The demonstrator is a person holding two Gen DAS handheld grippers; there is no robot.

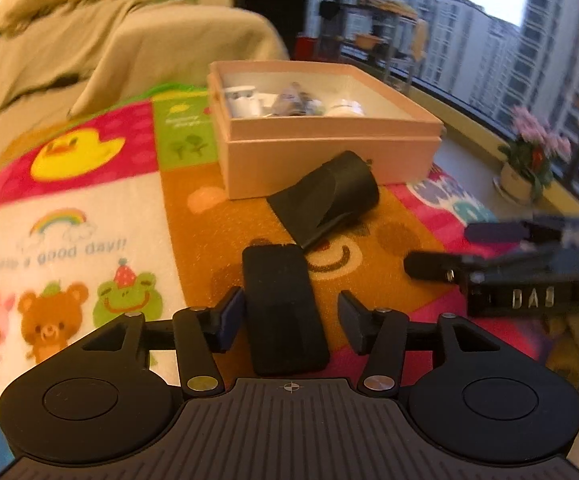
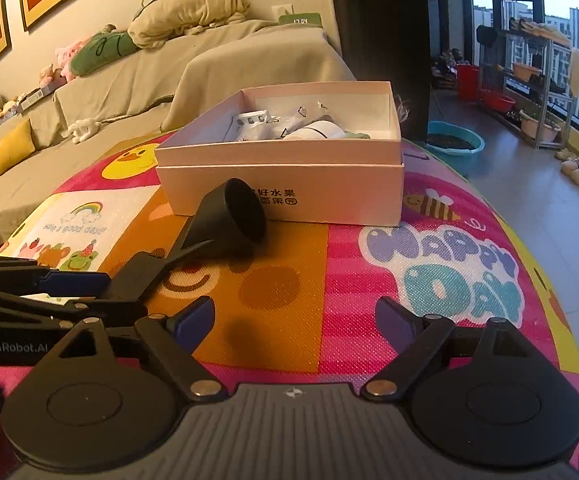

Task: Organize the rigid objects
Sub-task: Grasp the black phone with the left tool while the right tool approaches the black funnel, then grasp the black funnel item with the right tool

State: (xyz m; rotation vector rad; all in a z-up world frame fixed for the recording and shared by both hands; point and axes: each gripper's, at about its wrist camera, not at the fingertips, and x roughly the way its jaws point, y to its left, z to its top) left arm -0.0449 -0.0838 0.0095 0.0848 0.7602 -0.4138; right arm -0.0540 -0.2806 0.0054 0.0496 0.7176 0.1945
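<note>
Left gripper (image 1: 285, 316), jaws apart, straddles the flat black slab (image 1: 283, 308) without pressing it; the slab's long axis runs toward the box (image 1: 329, 152). Right gripper (image 2: 295, 320), open and empty, lies farther off.

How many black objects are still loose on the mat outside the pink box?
2. A flat black slab lies between the left gripper's open jaws. A black cone-shaped funnel lies on its side, just in front of the pink box. Others may be hidden.
</note>
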